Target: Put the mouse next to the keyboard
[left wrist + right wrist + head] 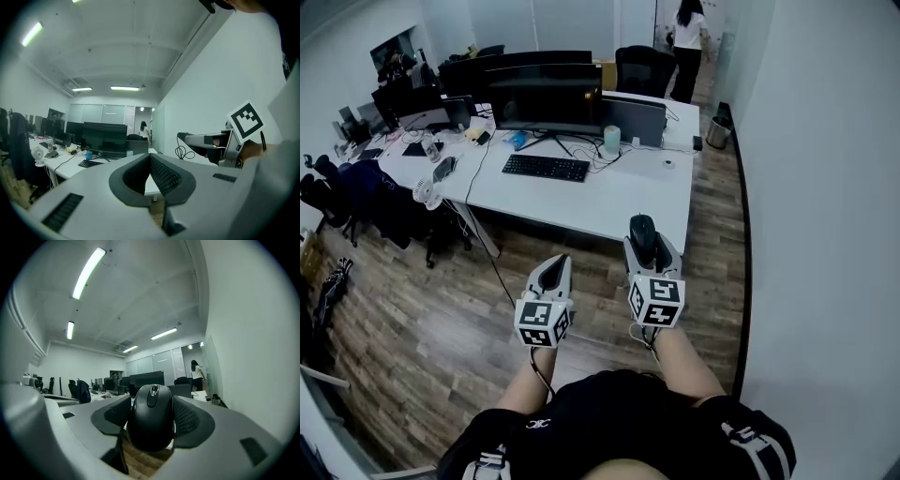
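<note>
Head view is showing the right gripper (652, 248) grasping a black, rounded plastic computer mouse (642, 232) and holding it in the air by the near right edge of a white rectangular tabletop (609, 202). Right gripper view is showing the ribbed dark fingers (190, 420) pressing on both flanks of the mouse (150, 427), its scroll wheel facing the camera. A flat black keyboard (546, 167) is lying on the tabletop at roughly 11 o'clock from the mouse, well apart from it, just in front of a wide dark monitor (546, 98). The left gripper (555, 262) is hovering at 8 o'clock from the right one, above the wood-plank floor (441, 328), its fingers (164, 176) clenching together on nothing.
</note>
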`<state>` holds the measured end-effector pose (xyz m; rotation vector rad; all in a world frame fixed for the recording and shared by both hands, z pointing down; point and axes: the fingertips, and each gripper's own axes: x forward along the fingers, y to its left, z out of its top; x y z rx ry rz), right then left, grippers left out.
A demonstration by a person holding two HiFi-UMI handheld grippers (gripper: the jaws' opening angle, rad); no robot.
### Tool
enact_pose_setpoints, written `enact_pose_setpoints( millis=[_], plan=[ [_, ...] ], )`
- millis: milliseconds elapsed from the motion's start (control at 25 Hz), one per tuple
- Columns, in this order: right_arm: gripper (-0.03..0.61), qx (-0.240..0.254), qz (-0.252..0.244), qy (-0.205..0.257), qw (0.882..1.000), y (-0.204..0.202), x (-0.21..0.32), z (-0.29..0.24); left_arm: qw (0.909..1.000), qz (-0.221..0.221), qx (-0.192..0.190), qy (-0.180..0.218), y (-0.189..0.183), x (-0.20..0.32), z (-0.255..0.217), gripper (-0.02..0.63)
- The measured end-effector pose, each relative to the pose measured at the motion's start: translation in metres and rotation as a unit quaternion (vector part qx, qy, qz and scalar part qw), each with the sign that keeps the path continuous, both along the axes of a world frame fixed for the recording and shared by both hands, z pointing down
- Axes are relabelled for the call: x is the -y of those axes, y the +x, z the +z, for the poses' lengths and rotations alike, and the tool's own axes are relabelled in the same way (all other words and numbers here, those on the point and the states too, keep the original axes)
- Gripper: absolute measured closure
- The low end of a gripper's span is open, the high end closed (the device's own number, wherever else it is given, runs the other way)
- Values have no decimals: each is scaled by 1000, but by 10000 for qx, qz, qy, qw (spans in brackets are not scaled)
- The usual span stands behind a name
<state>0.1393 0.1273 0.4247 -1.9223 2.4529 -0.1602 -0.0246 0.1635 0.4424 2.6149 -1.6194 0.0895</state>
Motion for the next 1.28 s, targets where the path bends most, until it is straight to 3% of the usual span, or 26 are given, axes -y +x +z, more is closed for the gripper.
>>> enact_pose_setpoints(
  millis=[680,1280],
  plan=[
    [287,77,233,39,9997,-62,11,8,9999,21,-171,-14,-81,14,15,600],
    [288,107,227,101,9996,-79,94,8,9999,-101,-102,6,-104,93,18,600]
  ],
)
